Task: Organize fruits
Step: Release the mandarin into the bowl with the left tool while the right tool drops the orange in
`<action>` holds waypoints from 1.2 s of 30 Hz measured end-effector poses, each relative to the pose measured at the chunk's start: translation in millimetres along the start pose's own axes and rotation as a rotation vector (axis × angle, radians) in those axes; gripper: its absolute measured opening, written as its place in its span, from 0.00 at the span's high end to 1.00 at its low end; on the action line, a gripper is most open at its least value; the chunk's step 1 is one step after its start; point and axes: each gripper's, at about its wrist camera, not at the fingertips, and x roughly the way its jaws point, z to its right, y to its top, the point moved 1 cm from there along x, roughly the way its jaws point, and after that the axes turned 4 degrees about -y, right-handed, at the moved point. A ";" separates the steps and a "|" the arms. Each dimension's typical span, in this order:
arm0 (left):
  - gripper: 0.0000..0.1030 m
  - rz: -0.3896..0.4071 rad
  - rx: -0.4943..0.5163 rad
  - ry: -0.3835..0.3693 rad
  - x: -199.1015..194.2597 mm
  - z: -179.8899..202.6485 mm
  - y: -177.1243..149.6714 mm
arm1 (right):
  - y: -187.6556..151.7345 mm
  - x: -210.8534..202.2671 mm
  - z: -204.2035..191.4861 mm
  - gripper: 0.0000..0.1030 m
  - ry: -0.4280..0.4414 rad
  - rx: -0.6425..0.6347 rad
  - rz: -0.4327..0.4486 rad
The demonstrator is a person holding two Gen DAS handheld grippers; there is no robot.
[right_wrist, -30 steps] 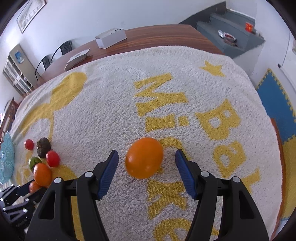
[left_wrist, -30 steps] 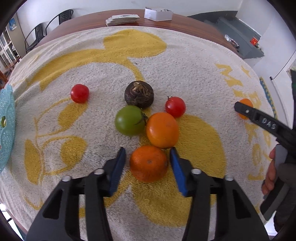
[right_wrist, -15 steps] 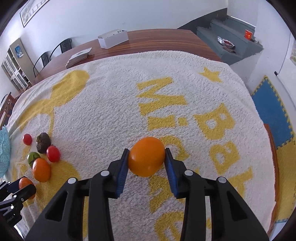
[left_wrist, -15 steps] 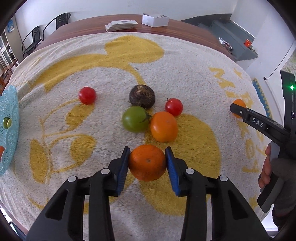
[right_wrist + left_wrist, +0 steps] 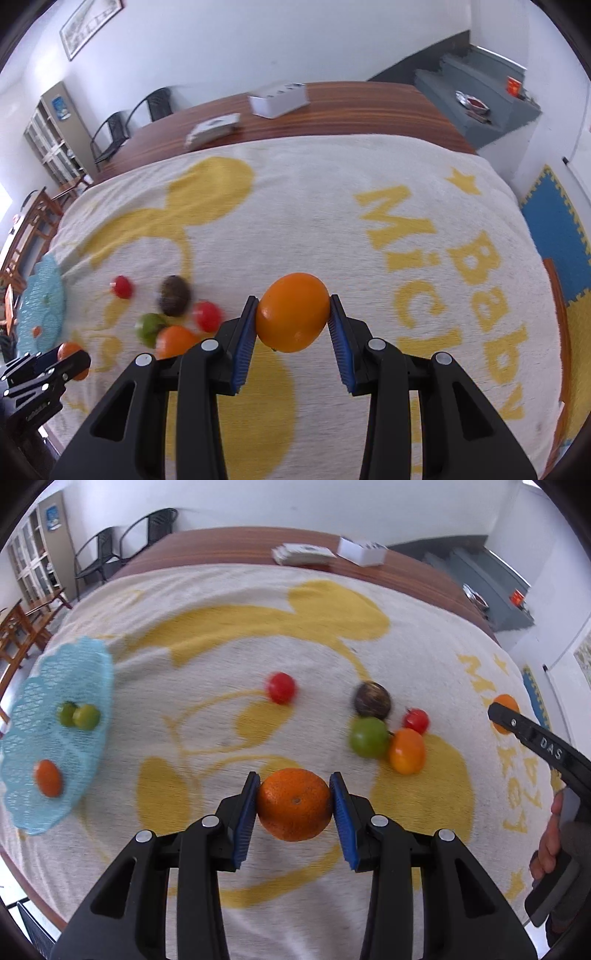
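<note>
On the left the blue basket (image 5: 55, 738) already holds three fruits, and toward it, I judge, the left gripper (image 5: 294, 805), clamped on a mandarin (image 5: 294, 804) above the towel (image 5: 221, 627), must carry, while the right gripper (image 5: 293, 314) squeezes a smooth orange (image 5: 293, 312) awaiting transfer.

White walls (image 5: 258, 44), black chairs (image 5: 122, 546) by a shelf unit (image 5: 55, 129), grey steps (image 5: 480, 96), blue foam floor mat (image 5: 554, 221).
</note>
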 end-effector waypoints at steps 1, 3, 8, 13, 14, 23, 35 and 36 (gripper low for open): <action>0.61 0.008 -0.007 0.007 -3.7 -6.1 0.7 | 0.1 -2.0 -6.4 0.63 0.008 -0.006 0.002; 0.61 0.025 -0.024 0.021 -12.2 -21.5 2.0 | 1.9 -4.9 -24.9 0.63 0.029 -0.023 0.007; 0.61 0.060 -0.067 0.055 -30.8 -58.4 3.6 | 2.3 -10.1 -70.1 0.63 0.080 -0.069 0.008; 0.61 0.092 -0.117 0.097 -48.2 -103.2 3.8 | -2.0 -14.2 -120.1 0.63 0.139 -0.122 0.001; 0.61 0.094 -0.125 0.102 -49.6 -109.7 3.9 | -2.9 -15.0 -129.3 0.63 0.148 -0.134 0.001; 0.61 0.091 -0.188 0.139 -55.5 -172.3 -4.4 | -13.5 -19.0 -213.0 0.63 0.248 -0.233 -0.010; 0.30 0.091 -0.245 0.146 -57.2 -219.5 -10.2 | -28.3 -19.6 -288.8 0.63 0.335 -0.332 -0.019; 0.30 0.096 -0.244 0.157 -59.2 -222.5 -10.4 | -29.9 -19.3 -292.4 0.63 0.339 -0.338 -0.023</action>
